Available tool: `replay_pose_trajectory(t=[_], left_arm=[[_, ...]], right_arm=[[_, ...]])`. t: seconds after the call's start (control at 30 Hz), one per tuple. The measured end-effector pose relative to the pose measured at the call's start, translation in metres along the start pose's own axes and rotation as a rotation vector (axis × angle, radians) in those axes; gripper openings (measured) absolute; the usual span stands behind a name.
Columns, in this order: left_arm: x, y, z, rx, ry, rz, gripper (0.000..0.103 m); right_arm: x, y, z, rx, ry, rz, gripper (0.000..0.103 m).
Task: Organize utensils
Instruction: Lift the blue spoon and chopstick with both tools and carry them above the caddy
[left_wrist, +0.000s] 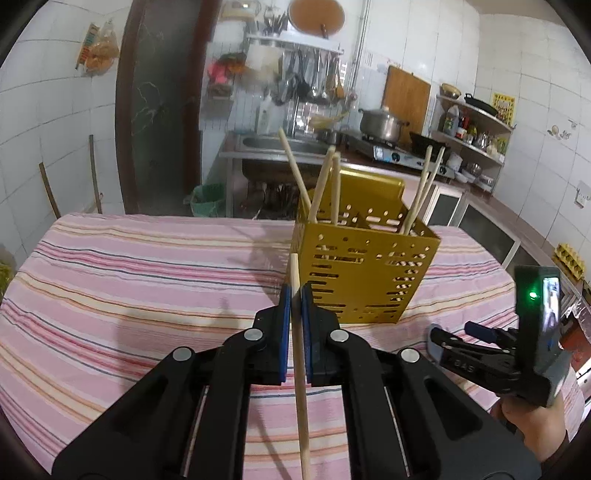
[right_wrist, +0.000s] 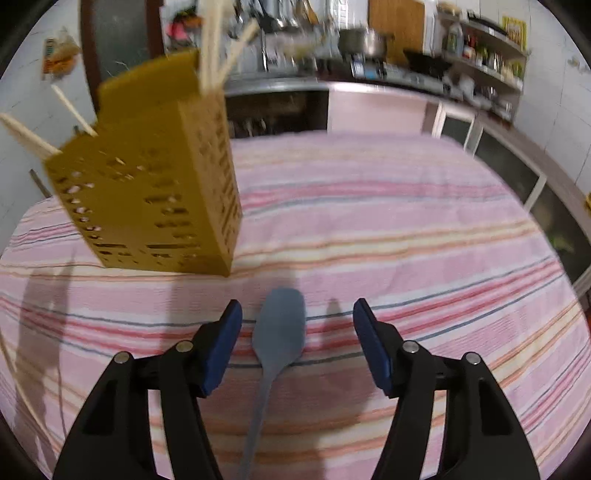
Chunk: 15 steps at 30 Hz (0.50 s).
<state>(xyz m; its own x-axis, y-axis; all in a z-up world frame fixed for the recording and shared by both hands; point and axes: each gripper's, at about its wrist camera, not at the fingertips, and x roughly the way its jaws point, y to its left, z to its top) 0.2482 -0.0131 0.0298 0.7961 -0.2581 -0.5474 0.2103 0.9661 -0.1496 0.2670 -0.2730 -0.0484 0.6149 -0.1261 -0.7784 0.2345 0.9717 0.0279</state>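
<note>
Left gripper (left_wrist: 295, 295) clamped on one wooden chopstick (left_wrist: 300, 387), tip just beside the gold perforated holder (left_wrist: 362, 273). Holder upright on the striped-cloth counter (left_wrist: 129, 266), more chopsticks (left_wrist: 325, 184) inside. Right gripper (right_wrist: 297, 314) spread apart over a grey spatula (right_wrist: 280, 325) lying flat, pads clear of it.

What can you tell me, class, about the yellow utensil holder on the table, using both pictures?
The yellow utensil holder is a tall rectangular box, apparently painted metal or plastic, with walls pierced by slots and round holes and a taller solid back panel. It stands upright on the striped tablecloth. Several pale wooden chopsticks lean inside, sticking out of its open top. Neither gripper touches it.
</note>
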Motion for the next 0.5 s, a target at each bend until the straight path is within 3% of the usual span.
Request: replay_pose_trajectory(t=[0.23,0.37,0.5], left_arm=[[0.014,0.002,0.004,0.003,0.014,-0.006,0.005],[0.014,0.003,0.009,-0.007,0.006,-0.015,0.004],[0.003,0.001,0.009,-0.005,-0.025,-0.023,0.004]], right_arm=[[0.018,0.009,0.003,0.015,0.048,-0.039,0.032],[0.013,0.007,0.003,0.038,0.024,-0.008,0.032],[-0.01,-0.001,0.004,0.052,-0.058,0.034,0.032]])
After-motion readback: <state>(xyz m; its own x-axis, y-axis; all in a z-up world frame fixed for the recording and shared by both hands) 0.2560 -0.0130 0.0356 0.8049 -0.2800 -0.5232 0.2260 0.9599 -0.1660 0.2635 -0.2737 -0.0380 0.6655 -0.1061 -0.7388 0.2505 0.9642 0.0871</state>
